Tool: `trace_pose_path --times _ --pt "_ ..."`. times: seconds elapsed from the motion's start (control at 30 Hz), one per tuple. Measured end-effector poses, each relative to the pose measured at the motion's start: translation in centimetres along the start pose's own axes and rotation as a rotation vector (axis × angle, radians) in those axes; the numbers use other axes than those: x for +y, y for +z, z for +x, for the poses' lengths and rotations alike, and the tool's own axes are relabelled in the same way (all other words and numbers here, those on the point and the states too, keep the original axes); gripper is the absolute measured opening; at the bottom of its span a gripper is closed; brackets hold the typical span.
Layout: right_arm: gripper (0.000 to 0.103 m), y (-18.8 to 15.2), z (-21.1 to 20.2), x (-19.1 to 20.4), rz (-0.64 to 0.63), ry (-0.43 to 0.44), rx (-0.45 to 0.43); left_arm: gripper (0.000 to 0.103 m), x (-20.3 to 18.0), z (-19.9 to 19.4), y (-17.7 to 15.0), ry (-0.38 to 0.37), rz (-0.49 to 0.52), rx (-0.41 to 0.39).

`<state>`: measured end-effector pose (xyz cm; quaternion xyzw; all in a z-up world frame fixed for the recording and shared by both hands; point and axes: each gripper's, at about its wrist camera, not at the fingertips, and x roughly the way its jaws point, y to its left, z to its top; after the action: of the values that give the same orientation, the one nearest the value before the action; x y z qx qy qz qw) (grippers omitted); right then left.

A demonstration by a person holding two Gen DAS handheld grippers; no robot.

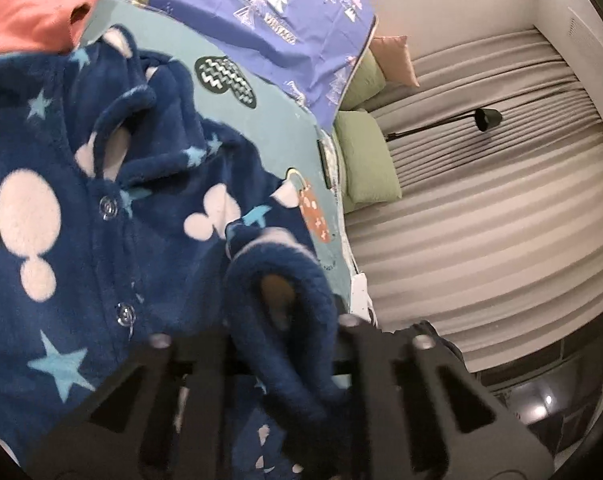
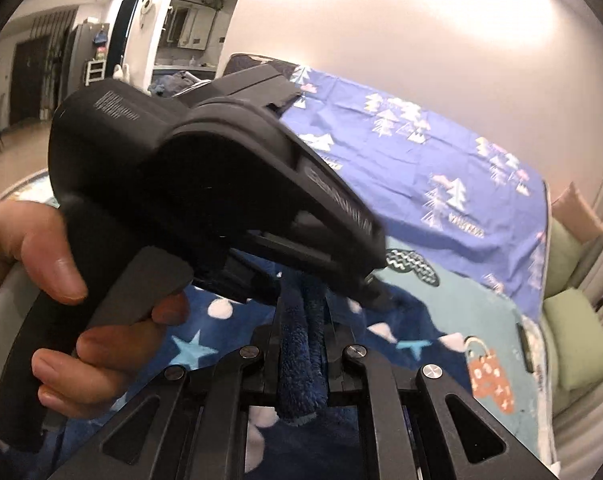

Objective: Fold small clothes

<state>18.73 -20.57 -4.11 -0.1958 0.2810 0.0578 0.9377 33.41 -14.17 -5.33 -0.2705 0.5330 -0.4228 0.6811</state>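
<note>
Spread across the bed: a purple sheet (image 1: 285,12) printed with white trees, overlapping a teal blanket (image 1: 277,128). On the blanket, a navy fleece top (image 1: 113,216) with white mouse-head shapes, pale blue stars and clear snap buttons, lying front up, collar toward the sheet. Beside its collar, a coral garment (image 1: 41,4). Left gripper (image 1: 285,344), jaws closed down on a rolled fold of the fleece. Right gripper (image 2: 301,344), jaws narrowly pinched on another hanging fold, close under the left hand (image 2: 61,272).
</note>
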Motion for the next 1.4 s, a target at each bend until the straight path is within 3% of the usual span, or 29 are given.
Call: trace_pose_path --times 0.1,0.4,0.57,0.73,0.83,0.93,1.0,1.13,1.27,1.4 --pt "0.01 1.1 0.3 1.8 -0.028 -0.068 -0.028 0.011 -0.5 -1.8 0.8 0.027 0.052 -0.037" --pt "0.011 6.6 1.9 4.4 0.002 -0.001 -0.092 0.011 0.8 -8.4 3.4 0.044 0.077 -0.096" --pt "0.011 8.2 3.7 6.0 0.013 0.038 -0.09 0.011 3.6 -10.7 4.5 0.06 0.059 -0.111" --pt "0.013 8.2 7.1 7.2 0.019 0.086 -0.04 0.011 7.9 -10.8 4.9 0.043 -0.004 -0.106" --pt "0.019 7.9 9.7 7.7 0.01 0.11 0.012 0.011 10.5 -9.7 4.6 0.046 -0.04 -0.09" --pt "0.031 6.5 11.9 7.8 0.032 0.187 0.09 0.011 13.2 -8.8 4.1 0.059 -0.089 -0.081" --pt "0.043 5.5 12.6 6.7 0.049 0.25 0.123 0.011 15.2 -8.5 3.7 0.069 -0.122 -0.077" --pt "0.043 3.3 13.3 0.7 0.165 0.262 0.134 0.012 18.6 -8.3 2.9 0.11 -0.186 -0.076" --pt "0.043 1.2 16.4 -7.3 0.308 0.091 0.194 0.013 20.7 -8.4 1.9 0.133 -0.219 -0.07" --pt "0.043 -1.7 20.4 -13.5 0.384 0.002 0.323 0.013 21.1 -9.0 1.5 0.135 -0.217 -0.079"
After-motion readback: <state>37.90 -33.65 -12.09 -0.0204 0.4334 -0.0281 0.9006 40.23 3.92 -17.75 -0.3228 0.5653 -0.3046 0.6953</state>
